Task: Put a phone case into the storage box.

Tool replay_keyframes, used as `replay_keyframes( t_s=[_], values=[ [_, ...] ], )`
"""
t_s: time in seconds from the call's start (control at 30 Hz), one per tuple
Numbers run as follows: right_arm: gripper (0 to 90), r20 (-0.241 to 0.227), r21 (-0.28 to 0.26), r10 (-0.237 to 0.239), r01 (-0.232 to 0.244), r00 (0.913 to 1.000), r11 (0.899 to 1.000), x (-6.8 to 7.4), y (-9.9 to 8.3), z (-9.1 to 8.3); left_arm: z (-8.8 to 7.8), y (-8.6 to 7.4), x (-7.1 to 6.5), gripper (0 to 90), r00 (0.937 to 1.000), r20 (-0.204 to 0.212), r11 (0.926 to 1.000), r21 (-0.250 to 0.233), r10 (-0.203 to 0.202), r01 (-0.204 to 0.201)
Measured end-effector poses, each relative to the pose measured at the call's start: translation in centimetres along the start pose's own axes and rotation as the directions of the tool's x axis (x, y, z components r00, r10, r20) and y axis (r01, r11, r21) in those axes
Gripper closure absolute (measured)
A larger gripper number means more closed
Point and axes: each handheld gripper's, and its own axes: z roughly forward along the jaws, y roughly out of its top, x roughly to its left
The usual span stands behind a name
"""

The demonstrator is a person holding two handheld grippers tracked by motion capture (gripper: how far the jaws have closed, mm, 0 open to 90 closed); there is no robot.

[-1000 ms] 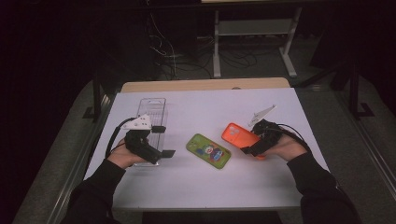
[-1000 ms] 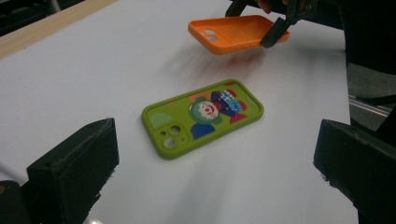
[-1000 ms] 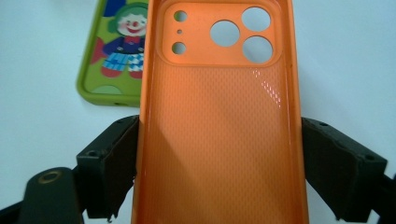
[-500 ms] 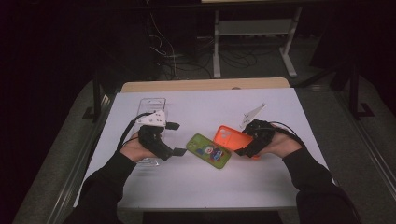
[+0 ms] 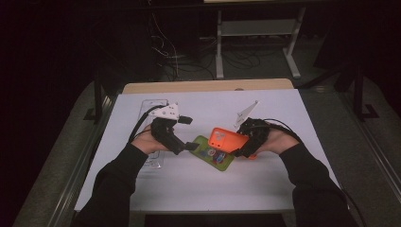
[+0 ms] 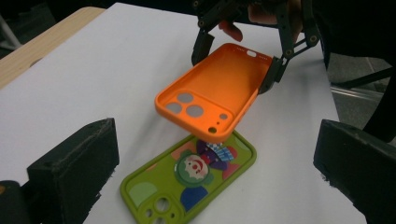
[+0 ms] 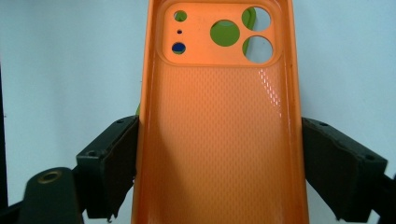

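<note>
Cases: two | orange phone case [image 6: 215, 91] clamped by its long edges in right gripper [image 5: 247, 140], raised over green clown case [image 6: 189, 179] on table [image 5: 283, 179] | left gripper [image 5: 187, 145] spread wide, empty | clear tray [image 5: 152, 105], perhaps one

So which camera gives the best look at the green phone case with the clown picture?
The left gripper view: the green clown-print phone case lies nearly whole. In the high view it's small and part-covered by the orange case; the right gripper view shows green only through cut-outs.
</note>
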Motion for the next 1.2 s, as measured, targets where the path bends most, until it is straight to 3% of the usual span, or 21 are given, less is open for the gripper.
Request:
replay_keyframes(
  t_s=[0.2,0.33,0.5,0.67,0.93,1.03,1.13,1.2],
  values=[
    [15.1,-0.043,-0.010,-0.018,0.018,0.9989,1.000,-0.2,0.5,0.5,0.7,0.4,-0.2,0.0,0.9979,0.047,0.9983,0.035,0.045,-0.047],
    [15.1,-0.071,0.021,-0.062,0.064,0.9956,0.998,0.7,0.9,1.2,1.0,0.1,-0.6,0.0,0.9947,0.082,0.9955,0.067,0.061,-0.067],
    [15.1,-0.106,0.018,-0.108,0.110,0.9885,0.994,1.6,1.4,1.8,1.8,0.0,-1.2,0.0,0.9898,0.119,0.9907,0.102,0.078,-0.090],
    [15.1,-0.119,0.013,-0.151,0.153,0.9814,0.988,2.4,1.8,2.1,2.8,-0.3,-1.7,0.0,0.9857,0.136,0.9789,0.164,0.100,-0.122],
    [15.1,-0.119,0.001,-0.204,0.205,0.9717,0.979,3.6,2.6,1.8,4.2,-0.4,-2.1,0.0,0.9785,0.158,0.9652,0.204,0.133,-0.164],
    [15.0,-0.118,-0.001,-0.226,0.228,0.9669,0.974,4.0,3.0,1.8,4.6,-0.5,-2.5,0.0,0.9792,0.164,0.9630,0.221,0.119,-0.154],
    [15.0,-0.118,-0.006,-0.242,0.243,0.9631,0.970,4.3,3.3,1.8,4.9,-0.5,-2.7,0.0,0.9761,0.169,0.9559,0.236,0.137,-0.175],
    [15.1,-0.124,-0.007,-0.250,0.252,0.9601,0.968,4.5,3.4,1.9,5.2,-0.7,-2.8,0.0,0.9777,0.158,0.9508,0.255,0.138,-0.176]
  ],
)
